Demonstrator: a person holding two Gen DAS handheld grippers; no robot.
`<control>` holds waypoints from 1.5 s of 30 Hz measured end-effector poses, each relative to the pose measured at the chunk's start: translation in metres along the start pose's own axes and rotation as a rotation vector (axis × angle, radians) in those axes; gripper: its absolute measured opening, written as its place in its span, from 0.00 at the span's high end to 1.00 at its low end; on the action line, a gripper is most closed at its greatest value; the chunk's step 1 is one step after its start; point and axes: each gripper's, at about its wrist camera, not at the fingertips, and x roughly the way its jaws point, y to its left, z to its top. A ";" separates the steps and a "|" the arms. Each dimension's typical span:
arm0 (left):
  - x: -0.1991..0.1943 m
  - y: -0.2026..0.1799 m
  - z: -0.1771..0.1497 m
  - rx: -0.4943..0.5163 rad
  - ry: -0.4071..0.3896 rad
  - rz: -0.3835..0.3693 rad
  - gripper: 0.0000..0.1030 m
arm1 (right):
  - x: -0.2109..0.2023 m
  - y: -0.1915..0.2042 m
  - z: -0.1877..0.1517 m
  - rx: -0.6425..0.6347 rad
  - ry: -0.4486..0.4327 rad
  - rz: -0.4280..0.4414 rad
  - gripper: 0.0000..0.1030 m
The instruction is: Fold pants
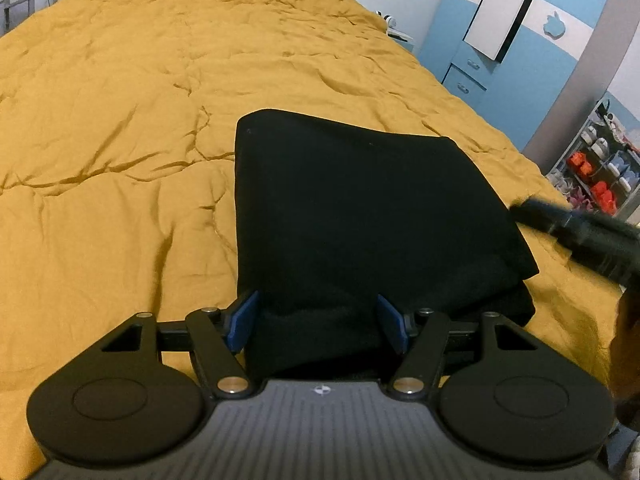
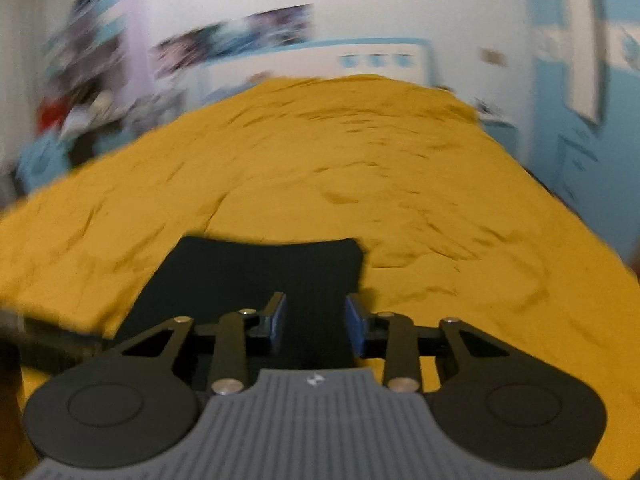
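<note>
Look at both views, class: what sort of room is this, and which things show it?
Most likely a bedroom, perhaps a child's. A wide bed under a mustard-yellow quilt fills both views, a blue and white wardrobe stands beside it, and black pants lie folded on the quilt.
</note>
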 end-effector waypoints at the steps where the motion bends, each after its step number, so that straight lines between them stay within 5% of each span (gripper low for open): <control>1: 0.000 0.001 0.000 -0.001 0.004 -0.004 0.29 | 0.005 0.002 -0.007 -0.024 0.043 -0.009 0.77; 4: -0.001 0.002 -0.002 0.013 0.010 -0.023 0.29 | 0.011 -0.005 -0.028 -0.042 0.160 -0.022 0.75; 11: 0.000 0.006 -0.001 0.001 0.011 -0.033 0.29 | -0.001 -0.052 0.006 0.155 0.114 0.048 0.70; 20: 0.001 0.009 -0.003 -0.006 0.009 -0.042 0.28 | 0.096 -0.102 0.039 0.483 0.156 0.210 0.65; 22: 0.001 0.010 -0.003 -0.009 0.011 -0.046 0.28 | 0.107 -0.102 0.039 0.509 0.170 0.242 0.94; 27: 0.001 0.014 -0.003 -0.025 0.010 -0.067 0.27 | 0.113 -0.107 0.042 0.544 0.119 0.274 0.96; 30: 0.001 0.011 -0.004 -0.023 0.005 -0.061 0.27 | 0.132 -0.103 0.030 0.493 0.175 0.191 0.92; 32: 0.000 0.009 -0.004 -0.016 0.004 -0.056 0.27 | 0.132 -0.096 0.022 0.443 0.191 0.140 0.80; 36: -0.001 0.015 -0.005 -0.031 0.009 -0.074 0.27 | 0.090 -0.089 0.027 0.364 0.099 0.044 0.64; 38: 0.001 0.018 -0.005 -0.051 0.013 -0.081 0.26 | 0.059 -0.075 0.031 0.254 0.029 -0.003 0.64; 45: 0.004 0.014 -0.001 -0.081 0.020 -0.072 0.23 | 0.022 -0.013 0.016 0.035 0.027 0.137 0.67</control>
